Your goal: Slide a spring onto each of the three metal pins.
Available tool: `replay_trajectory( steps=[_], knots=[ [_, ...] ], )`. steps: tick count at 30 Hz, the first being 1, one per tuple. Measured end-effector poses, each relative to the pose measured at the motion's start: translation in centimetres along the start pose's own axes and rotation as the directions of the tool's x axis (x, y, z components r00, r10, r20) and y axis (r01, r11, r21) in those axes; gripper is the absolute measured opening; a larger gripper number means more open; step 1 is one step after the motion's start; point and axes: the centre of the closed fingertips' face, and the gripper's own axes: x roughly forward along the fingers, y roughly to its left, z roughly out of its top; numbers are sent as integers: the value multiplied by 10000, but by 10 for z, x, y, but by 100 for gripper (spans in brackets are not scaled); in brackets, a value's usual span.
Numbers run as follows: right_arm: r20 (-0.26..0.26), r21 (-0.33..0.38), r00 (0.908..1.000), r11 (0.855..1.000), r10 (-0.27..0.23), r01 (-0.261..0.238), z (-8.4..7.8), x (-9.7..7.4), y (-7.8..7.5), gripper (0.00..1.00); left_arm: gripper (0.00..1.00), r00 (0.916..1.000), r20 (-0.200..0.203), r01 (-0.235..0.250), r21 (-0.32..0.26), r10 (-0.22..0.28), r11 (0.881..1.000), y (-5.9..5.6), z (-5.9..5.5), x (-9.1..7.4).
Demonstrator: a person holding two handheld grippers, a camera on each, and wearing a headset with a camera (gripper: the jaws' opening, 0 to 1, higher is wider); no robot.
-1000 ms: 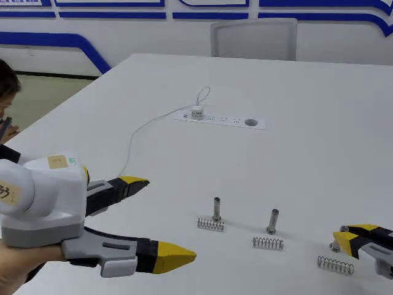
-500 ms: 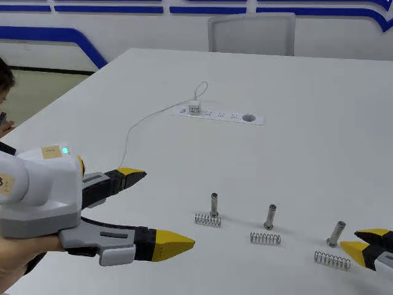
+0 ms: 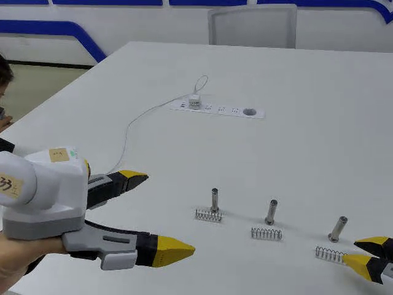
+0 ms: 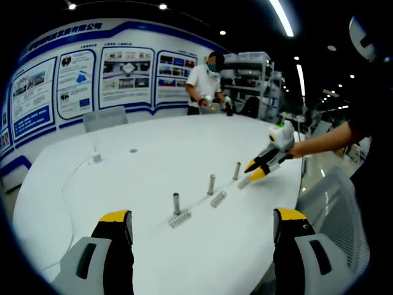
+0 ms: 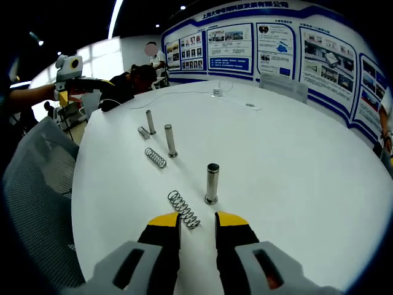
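Three short metal pins stand upright in a row on the white table: left pin [image 3: 214, 200], middle pin [image 3: 271, 211], right pin [image 3: 337, 228]. A loose spring lies flat in front of each: left spring [image 3: 209, 215], middle spring [image 3: 266, 233], right spring [image 3: 328, 254]. My right gripper [image 3: 363, 252] sits low at the right, just past the right spring's end, jaws a little apart and holding nothing. In the right gripper view the right gripper [image 5: 197, 220] faces the nearest pin [image 5: 212, 183] and spring [image 5: 183, 209]. My left gripper [image 3: 153, 214] hovers wide open, left of the row.
A white power strip [image 3: 218, 110] with a plugged-in charger and a trailing cable lies mid-table. A grey chair [image 3: 252, 24] stands at the far edge. A person [image 4: 202, 80] stands beyond the table. The table's near edge runs close under both grippers.
My right gripper has drawn back to the lower right, away from the right pin, which now stands uncovered. The left gripper has stayed put and open. The head camera has tilted slightly.
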Motion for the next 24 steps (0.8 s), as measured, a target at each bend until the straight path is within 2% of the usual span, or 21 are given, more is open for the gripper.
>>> replay_trajectory(
  steps=[2, 4, 12, 17, 24],
  knots=[
    [-182, -245, 9998, 9997, 91, -95, -3, 2, 1, 23, 97, 10000, -64, 1, 2, -1, 10000, 0, -2, 0],
    [-448, -699, 9990, 9975, -73, 42, -6, 2, -2, 23, 97, 10000, -54, 20, -19, -20, 10000, 0, -3, 0],
    [-634, -874, 9966, 9945, 523, -577, -9, 7, 0, 23, 97, 10000, -99, -6, -76, 5, 10000, 2, -5, 0],
    [-965, -1282, 9909, 9861, 939, -1059, -8, 11, 1, 23, 97, 9998, -200, 28, -37, -29, 10000, 2, -6, 1],
    [-1328, -1582, 9834, 9768, 1239, -1444, -10, 13, 1, 23, 97, 9999, -140, 72, -67, -73, 10000, 2, -3, 2]
  ],
)
